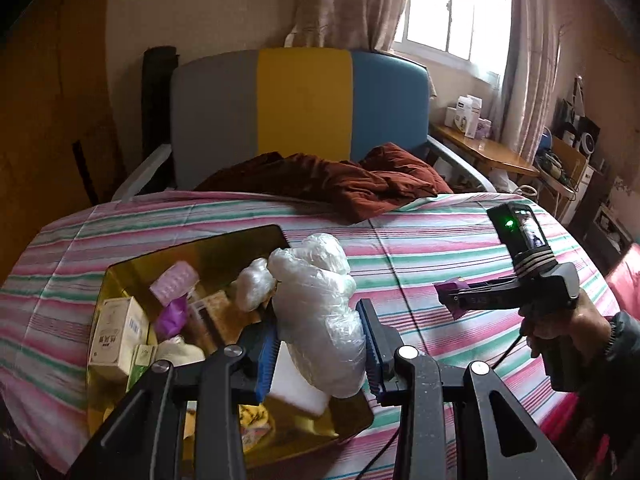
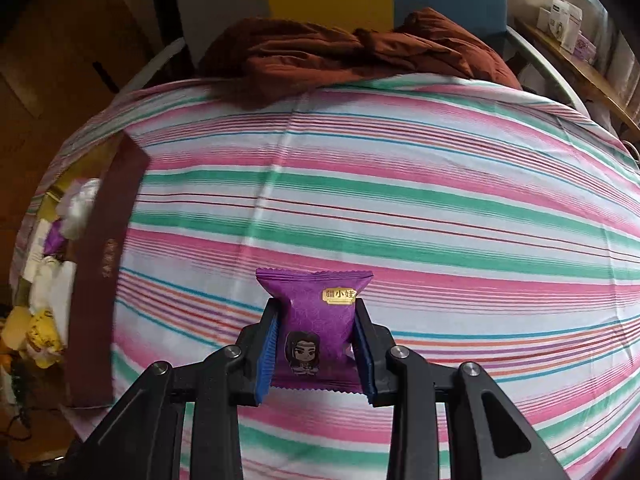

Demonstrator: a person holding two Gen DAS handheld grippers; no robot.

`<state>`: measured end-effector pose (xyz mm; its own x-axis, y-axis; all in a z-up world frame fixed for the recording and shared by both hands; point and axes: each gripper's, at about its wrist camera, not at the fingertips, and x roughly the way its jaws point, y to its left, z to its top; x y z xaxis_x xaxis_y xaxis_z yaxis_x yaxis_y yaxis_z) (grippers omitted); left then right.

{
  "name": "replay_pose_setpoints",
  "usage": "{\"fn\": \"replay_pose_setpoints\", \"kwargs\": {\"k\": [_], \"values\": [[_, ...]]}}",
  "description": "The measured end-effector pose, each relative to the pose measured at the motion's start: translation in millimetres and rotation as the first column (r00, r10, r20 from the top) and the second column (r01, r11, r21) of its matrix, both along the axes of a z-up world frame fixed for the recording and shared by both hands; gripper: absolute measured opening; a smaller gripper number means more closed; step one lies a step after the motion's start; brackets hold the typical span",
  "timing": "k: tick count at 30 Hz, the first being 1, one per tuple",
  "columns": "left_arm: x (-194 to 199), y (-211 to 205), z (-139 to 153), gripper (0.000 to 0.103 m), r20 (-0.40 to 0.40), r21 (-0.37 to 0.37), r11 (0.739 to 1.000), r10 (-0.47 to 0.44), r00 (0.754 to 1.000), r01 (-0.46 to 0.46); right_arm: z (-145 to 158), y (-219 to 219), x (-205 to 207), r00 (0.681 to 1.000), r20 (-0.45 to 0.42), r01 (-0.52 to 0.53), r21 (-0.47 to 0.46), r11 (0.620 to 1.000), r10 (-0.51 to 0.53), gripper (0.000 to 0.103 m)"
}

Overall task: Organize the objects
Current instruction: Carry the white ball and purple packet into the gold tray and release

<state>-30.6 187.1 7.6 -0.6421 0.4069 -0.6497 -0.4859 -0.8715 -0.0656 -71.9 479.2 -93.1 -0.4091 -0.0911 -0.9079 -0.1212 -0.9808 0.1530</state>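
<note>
I have something in each claw and the gold-lined box [image 1: 120, 280] on the striped bedsheet [image 1: 420, 232] is, I judge, where both belong. My left gripper [image 1: 318, 344] is clamped on a crumpled clear plastic bag [image 1: 316, 312], which hangs above the box's right half, over the cartons and wrappers already inside. To finish this well I would carry it a little further over a free patch, lower it until it rests, and only then let the jaws go, since a light bag could drift onto the sheet. My right gripper [image 2: 316, 344] is closed tight on a purple snack packet [image 2: 316, 312], held by its two sides above bare sheet, well to the right of the box; it should wait so the two tools do not collide over the opening. The packet is a small glossy pillow pouch with serrated end seals, a gold label with characters and a cartoon figure below. It looks soft, so the pinch is bowing it slightly.
</note>
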Motion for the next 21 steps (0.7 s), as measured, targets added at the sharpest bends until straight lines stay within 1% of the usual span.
{"fn": "replay_pose_setpoints", "kwargs": {"k": [11,21], "values": [[-0.7,-30.9,-6.6,0.037,0.007,0.007,0.999,0.05,0.999,-0.05,28.2,-59.5,12.5,0.993,-0.092,-0.076,-0.075,0.994,0.069,0.033],[0.9,-47.7,-11.2,0.037,0.019,0.014,0.997,0.075,0.997,-0.075,48.7,-105.0,23.3,0.979,-0.167,-0.137,-0.137,0.981,0.113,0.033]]}}
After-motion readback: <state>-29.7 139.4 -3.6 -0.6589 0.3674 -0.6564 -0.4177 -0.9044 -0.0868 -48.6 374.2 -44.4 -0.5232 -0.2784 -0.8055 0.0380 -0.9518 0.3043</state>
